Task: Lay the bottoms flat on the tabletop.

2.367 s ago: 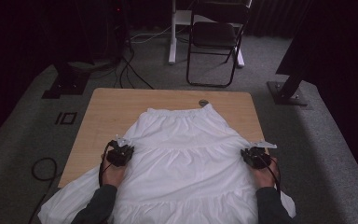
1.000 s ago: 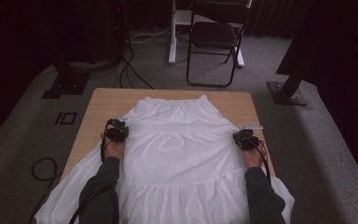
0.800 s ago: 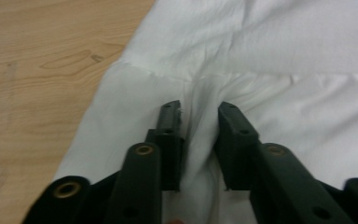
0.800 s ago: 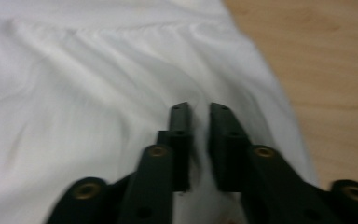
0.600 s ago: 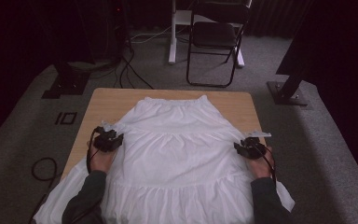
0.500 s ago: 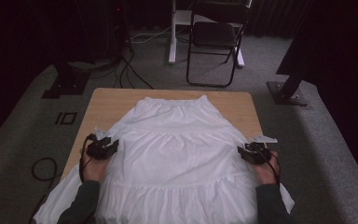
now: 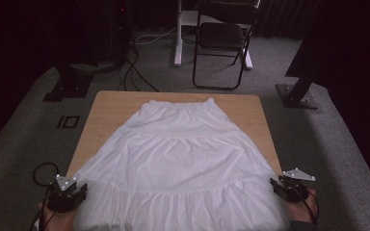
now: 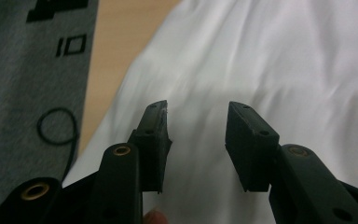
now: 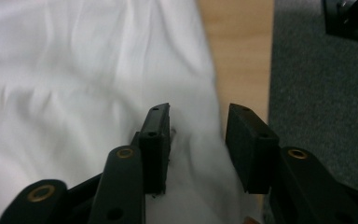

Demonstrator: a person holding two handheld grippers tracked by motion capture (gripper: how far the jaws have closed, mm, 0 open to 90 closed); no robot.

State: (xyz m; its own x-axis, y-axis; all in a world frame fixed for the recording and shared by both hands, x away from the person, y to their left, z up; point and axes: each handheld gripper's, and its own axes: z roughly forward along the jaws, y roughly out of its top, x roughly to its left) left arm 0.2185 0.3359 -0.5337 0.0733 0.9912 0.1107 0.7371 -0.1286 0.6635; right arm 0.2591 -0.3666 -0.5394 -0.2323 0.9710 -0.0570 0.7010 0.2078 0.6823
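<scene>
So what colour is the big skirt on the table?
White all over, the tiered cloth skirt; the high view shows it best.

A black mark reading like "10" or "IO" [image 8: 71, 45] stands on the grey floor [image 8: 23, 93], up and left of the left tongs' jaws; it also shows in the high view [image 7: 68, 121]. Above it a larger black mark is cut off, unreadable.

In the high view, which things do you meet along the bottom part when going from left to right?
Left tongs → white skirt → right tongs.
</scene>
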